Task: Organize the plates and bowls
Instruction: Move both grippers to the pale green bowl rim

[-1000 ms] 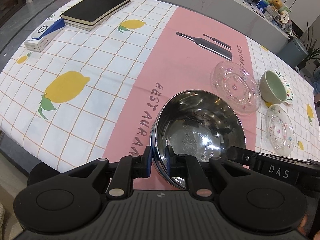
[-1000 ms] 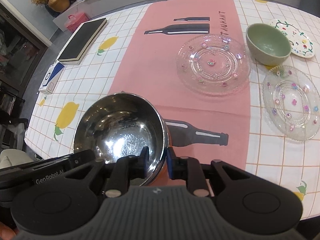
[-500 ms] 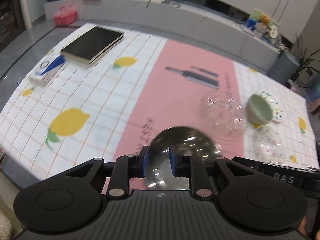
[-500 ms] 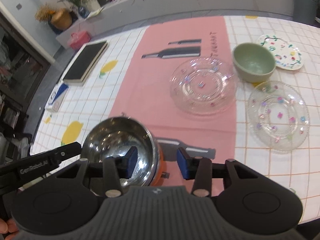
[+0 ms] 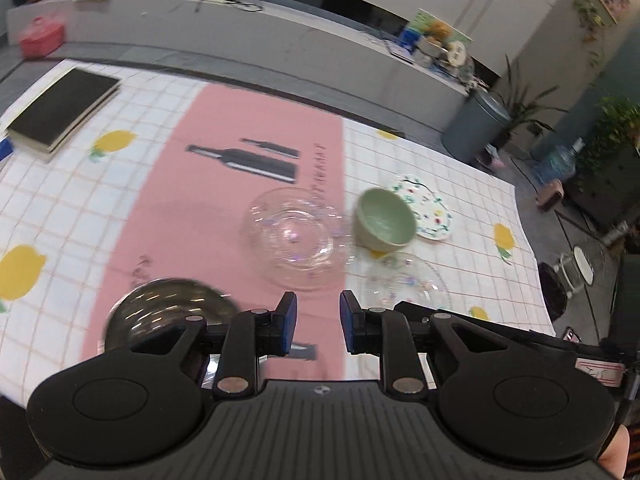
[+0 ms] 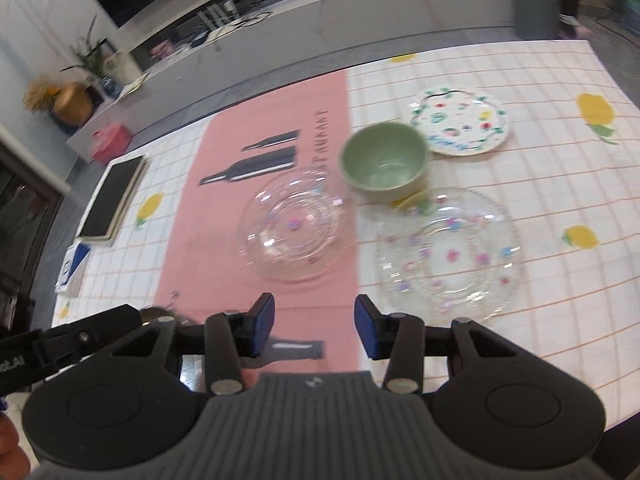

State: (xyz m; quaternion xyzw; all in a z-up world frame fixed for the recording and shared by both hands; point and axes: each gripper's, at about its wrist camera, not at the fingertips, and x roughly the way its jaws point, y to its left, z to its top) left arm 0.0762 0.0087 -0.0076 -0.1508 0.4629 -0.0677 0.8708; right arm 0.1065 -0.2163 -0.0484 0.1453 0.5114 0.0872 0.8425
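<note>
A steel bowl [image 5: 168, 308] rests on the pink strip of the tablecloth, low on the left in the left wrist view and partly hidden behind a finger. Beyond both grippers lie a clear glass plate [image 6: 296, 228], a green bowl [image 6: 384, 160], a floral plate [image 6: 460, 120] and a second glass plate [image 6: 448, 256]. My left gripper [image 5: 316, 328] hangs above the cloth, jaws opening, nothing between them. My right gripper [image 6: 316, 330] is open and empty, just short of the two glass plates.
A black book [image 5: 60, 108] and a blue-and-white box [image 6: 74, 268] lie at the table's far left. Behind the table run a long grey counter with a red case [image 5: 40, 36], a grey bin [image 5: 476, 128] and plants.
Both grippers have let go of the steel bowl's rim and opened. They rose and swung to the right, toward the glass plates, leaving the bowl on the cloth at the left.
</note>
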